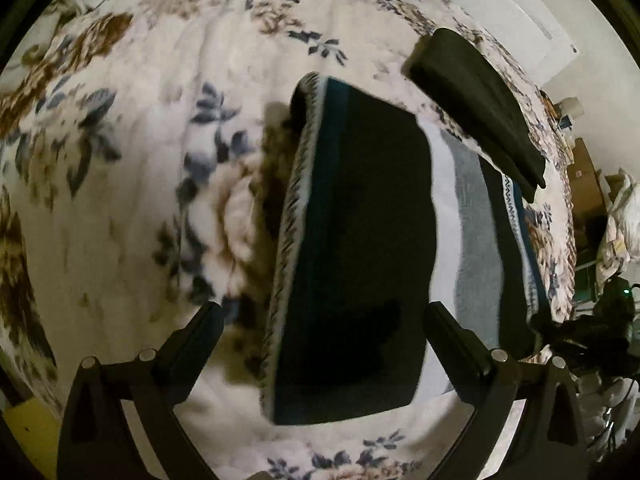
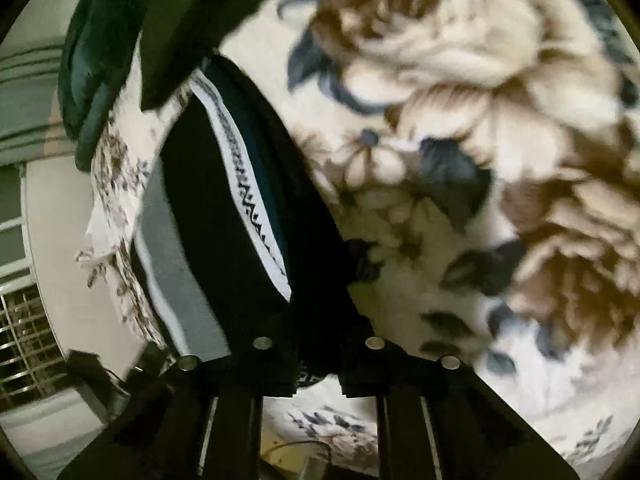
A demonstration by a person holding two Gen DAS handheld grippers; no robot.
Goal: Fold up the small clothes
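My left gripper [image 1: 320, 316] is wide open, empty, above the dark garment [image 1: 360, 248]. Right gripper [image 2: 316, 344] is pinched on its edge. I'd keep the cloth taut & square the corners w/ the fold.

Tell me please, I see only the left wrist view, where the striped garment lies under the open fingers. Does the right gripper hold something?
Observer: Yes. The right gripper is closed, and the dark edge of the striped garment runs in between its fingers.
Operator: Which part of the garment is near that grip?
Observer: The white zigzag trim ends just short of it, on its left in the right wrist view.
Operator: What is past the edge of the floral blanket on that side?
Observer: A metal grille beside a pale wall.
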